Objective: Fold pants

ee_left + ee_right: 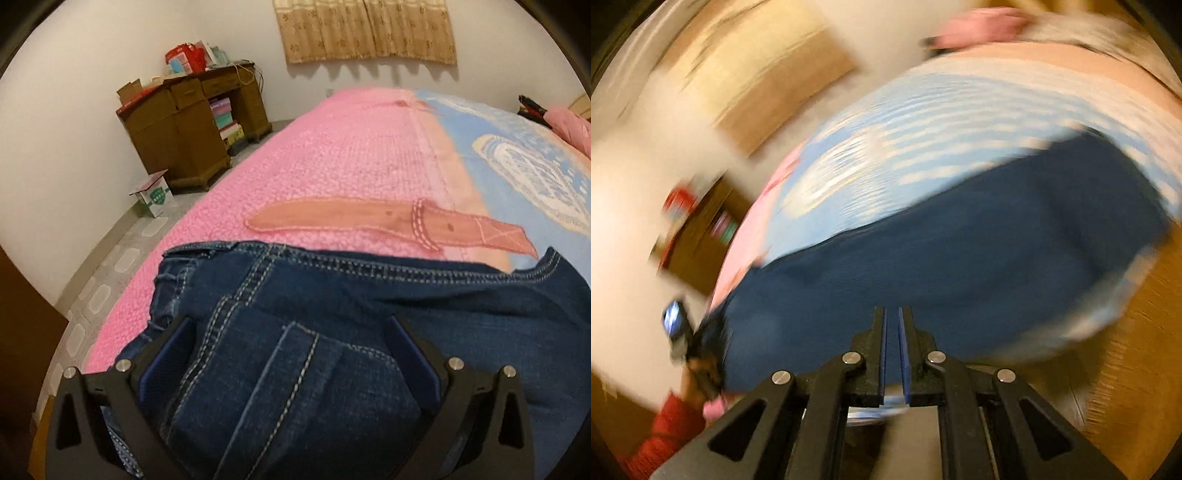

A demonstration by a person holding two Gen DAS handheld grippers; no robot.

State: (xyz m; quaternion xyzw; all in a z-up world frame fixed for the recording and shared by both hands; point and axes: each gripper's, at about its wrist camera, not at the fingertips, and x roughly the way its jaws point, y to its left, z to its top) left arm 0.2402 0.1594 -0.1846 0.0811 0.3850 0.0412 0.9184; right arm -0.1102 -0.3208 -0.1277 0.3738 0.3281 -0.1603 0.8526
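Here the left wrist view is sharp. At far left a brown wooden dresser [192, 122] stands against the wall with boxes piled on top, and a small cardboard box [152, 196] sits on the tiled floor [107, 284] near it. To its right the bed [332, 155] runs away from the camera, its cover pink on the left and pale blue with a white pattern on the right; a beige curtain [365, 29] hangs on the far wall, cut off by the top edge. The pants [351, 314], dark blue denim with pale stitching, lie on the near end of the bed. The left gripper [288, 328] is spread wide, its fingers [173, 343] straddling a bunched ridge of denim; whether the pads press into the cloth cannot be told, and the fabric under the gripper body is hidden.

The right wrist view is heavily smeared. At its left edge a red sleeve [665, 435] and the other gripper show only as blurs. The pants [960, 258] read as a plain dark blue mass across the bed [923, 122], seams lost. The right gripper [892, 317] has its fingers drawn nearly together, a thin slit between the blue pads, with nothing seen gripped there. Right of the bed, a brown floor streaks out.
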